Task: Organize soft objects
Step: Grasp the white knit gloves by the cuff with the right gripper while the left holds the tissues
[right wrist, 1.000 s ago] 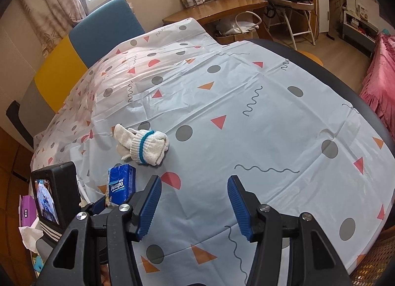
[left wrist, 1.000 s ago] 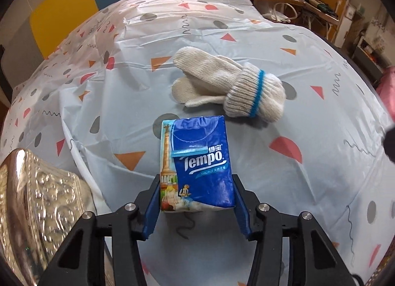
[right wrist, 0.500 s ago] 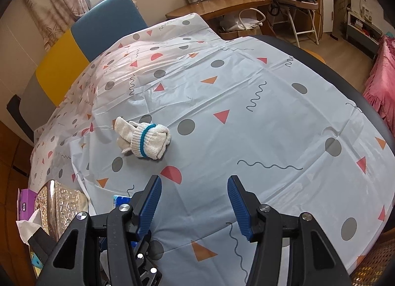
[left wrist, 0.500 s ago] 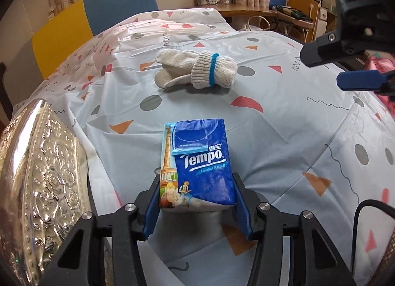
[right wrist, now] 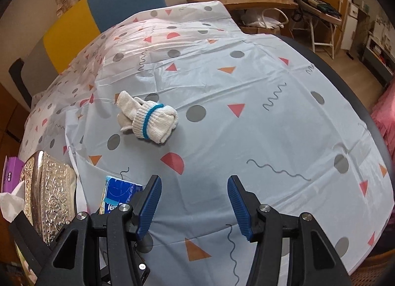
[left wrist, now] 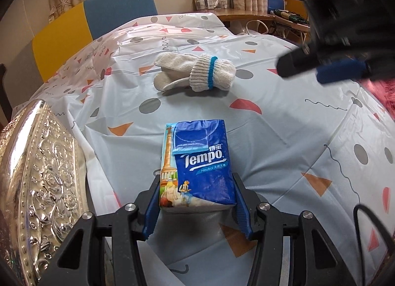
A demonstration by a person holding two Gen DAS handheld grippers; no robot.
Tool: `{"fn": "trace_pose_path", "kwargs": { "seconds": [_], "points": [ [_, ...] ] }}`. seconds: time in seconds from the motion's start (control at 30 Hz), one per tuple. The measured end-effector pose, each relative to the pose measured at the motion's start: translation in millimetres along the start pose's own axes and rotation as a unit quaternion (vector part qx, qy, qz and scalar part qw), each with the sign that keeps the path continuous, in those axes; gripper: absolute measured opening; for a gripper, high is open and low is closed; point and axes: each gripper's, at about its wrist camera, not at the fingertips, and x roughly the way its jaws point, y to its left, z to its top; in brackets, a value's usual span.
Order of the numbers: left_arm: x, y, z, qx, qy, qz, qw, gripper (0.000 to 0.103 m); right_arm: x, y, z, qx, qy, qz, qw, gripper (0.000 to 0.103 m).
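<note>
Left tongs (left wrist: pixel 196 202) clamped on the tissue pack (left wrist: pixel 196 167) by its near end only, held above the table (left wrist: pixel 284 125), silver embossed box (left wrist: pixel 37 175) just to the left. Right tongs (right wrist: pixel 195 205) wide apart, holding nothing. Further out: rolled gloves (right wrist: pixel 148 119) lying mid-table. Risk: soft pack squashes, pivots or slips from that short grip if swung fast.

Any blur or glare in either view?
Left wrist view: the right gripper at upper right is motion-blurred, the embossed metal box glares, and the tissue pack and gloves are sharp. Right wrist view: sharp, with fisheye bending of the table edge.
</note>
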Motion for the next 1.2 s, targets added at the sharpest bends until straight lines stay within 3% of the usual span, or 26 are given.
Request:
{"fn": "trace_pose_path", "kwargs": {
  "seconds": [0.1,0.27,0.43,0.53,0.7,0.77,0.8,0.87,1.0,1.2],
  "points": [
    [0,0,-1,-0.001,-0.003,0.000,1.0000,0.054,-6,15,18,-0.086,-0.011,0.005,0.996,0.056],
    [-1,-1,-1,-0.002,-0.006,-0.001,1.0000,0.054,-5,41,55,-0.206,-0.014,-0.022,0.978,0.063],
    [-1,-1,-1,-0.002,-0.007,-0.001,1.0000,0.054,24,67,83,-0.255,0.010,-0.032,0.966,0.067],
    [-1,-1,-1,-0.001,-0.007,-0.001,1.0000,0.054,51,86,84,-0.280,0.047,-0.014,0.959,0.067],
    [-1,-1,-1,-0.002,-0.007,-0.001,1.0000,0.054,95,108,75,-0.319,0.091,-0.038,0.942,0.067],
    [-2,-1,-1,-0.002,-0.008,-0.001,1.0000,0.054,106,108,67,-0.326,0.094,-0.061,0.939,0.059],
    [-2,-2,-1,-0.002,-0.008,-0.001,1.0000,0.054,106,107,64,-0.327,0.086,-0.071,0.939,0.048],
    [-2,-2,-1,-0.001,-0.008,0.000,1.0000,0.054,96,101,58,-0.320,0.073,-0.061,0.943,0.040],
    [-2,-3,0,-0.001,-0.009,0.000,1.0000,0.054,81,78,36,-0.306,0.080,-0.092,0.944,0.038],
    [-2,-4,0,-0.002,-0.009,0.000,1.0000,0.054,45,28,-4,-0.214,0.099,-0.105,0.966,0.039]
  ]
}}
